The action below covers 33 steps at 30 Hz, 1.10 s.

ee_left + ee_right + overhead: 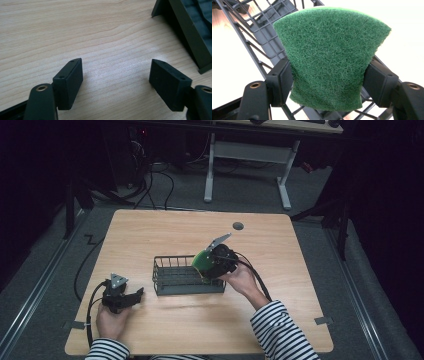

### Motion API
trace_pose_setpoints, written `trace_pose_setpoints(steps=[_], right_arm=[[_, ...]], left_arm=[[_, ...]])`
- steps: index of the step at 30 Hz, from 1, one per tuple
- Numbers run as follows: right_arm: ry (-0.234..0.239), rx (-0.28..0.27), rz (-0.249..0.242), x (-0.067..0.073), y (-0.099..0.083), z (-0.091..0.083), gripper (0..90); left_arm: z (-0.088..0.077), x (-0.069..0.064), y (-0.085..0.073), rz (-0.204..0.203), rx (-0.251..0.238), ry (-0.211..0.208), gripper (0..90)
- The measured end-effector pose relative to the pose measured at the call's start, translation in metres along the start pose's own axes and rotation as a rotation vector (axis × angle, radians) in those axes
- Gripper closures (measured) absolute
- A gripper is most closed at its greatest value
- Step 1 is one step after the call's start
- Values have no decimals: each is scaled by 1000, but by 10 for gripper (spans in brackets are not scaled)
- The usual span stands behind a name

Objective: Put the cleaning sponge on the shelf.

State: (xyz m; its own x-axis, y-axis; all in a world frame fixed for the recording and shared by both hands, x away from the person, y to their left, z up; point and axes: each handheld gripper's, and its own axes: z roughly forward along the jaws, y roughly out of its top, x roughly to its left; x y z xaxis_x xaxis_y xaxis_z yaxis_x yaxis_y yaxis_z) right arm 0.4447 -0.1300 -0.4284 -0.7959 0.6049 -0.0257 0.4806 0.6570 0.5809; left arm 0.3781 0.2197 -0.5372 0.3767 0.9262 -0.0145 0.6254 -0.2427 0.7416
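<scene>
A green scouring sponge point(329, 55) is squeezed between the two black jaws of my right gripper point(328, 80), which is shut on it. In the high view the right gripper point(206, 265) holds this sponge point(201, 261) over the right end of a dark wire basket point(172, 279) in the middle of the table. My left gripper point(136, 296) rests low near the front left of the table, left of the basket. In the left gripper view, the left gripper point(116, 75) has its jaws wide open over bare wood, with nothing between them.
The basket's dark corner point(192, 37) shows at the upper right of the left gripper view. A round grommet hole point(238, 226) sits near the table's far edge. Black cables trail from both grippers. A white desk frame point(247, 165) stands on the floor beyond the table.
</scene>
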Motion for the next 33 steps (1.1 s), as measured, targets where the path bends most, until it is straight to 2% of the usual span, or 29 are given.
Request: trace_pose_setpoints(steps=[3, 5, 7, 14, 19, 20, 29, 31, 32, 33], right_arm=[[5, -1, 6, 0, 0, -2, 301], [17, 26, 8, 0, -1, 1, 296], [19, 25, 9, 0, 0, 2, 294], [14, 14, 27, -1, 0, 2, 215], [13, -27, 57, -3, -2, -6, 195], [16, -64, 71, -3, -5, -11, 200], [5, -140, 119, -7, -22, -32, 266], [-19, -179, 132, -8, -26, -39, 302], [-25, -199, 154, -9, -31, -43, 309], [-25, -199, 154, -9, -31, -43, 309]], left_arm=[[0, 0, 0, 0, 0, -1, 276], [0, 0, 0, 0, 0, 0, 276], [0, 0, 0, -1, 0, 0, 277], [0, 0, 0, -1, 0, -1, 276], [0, 0, 0, 0, 0, -1, 276], [0, 0, 0, -1, 0, -1, 276], [0, 0, 0, 0, 0, -1, 276], [0, 0, 0, 0, 0, 2, 276], [0, 0, 0, 1, 0, 2, 275], [0, 0, 0, 0, 0, 2, 275]])
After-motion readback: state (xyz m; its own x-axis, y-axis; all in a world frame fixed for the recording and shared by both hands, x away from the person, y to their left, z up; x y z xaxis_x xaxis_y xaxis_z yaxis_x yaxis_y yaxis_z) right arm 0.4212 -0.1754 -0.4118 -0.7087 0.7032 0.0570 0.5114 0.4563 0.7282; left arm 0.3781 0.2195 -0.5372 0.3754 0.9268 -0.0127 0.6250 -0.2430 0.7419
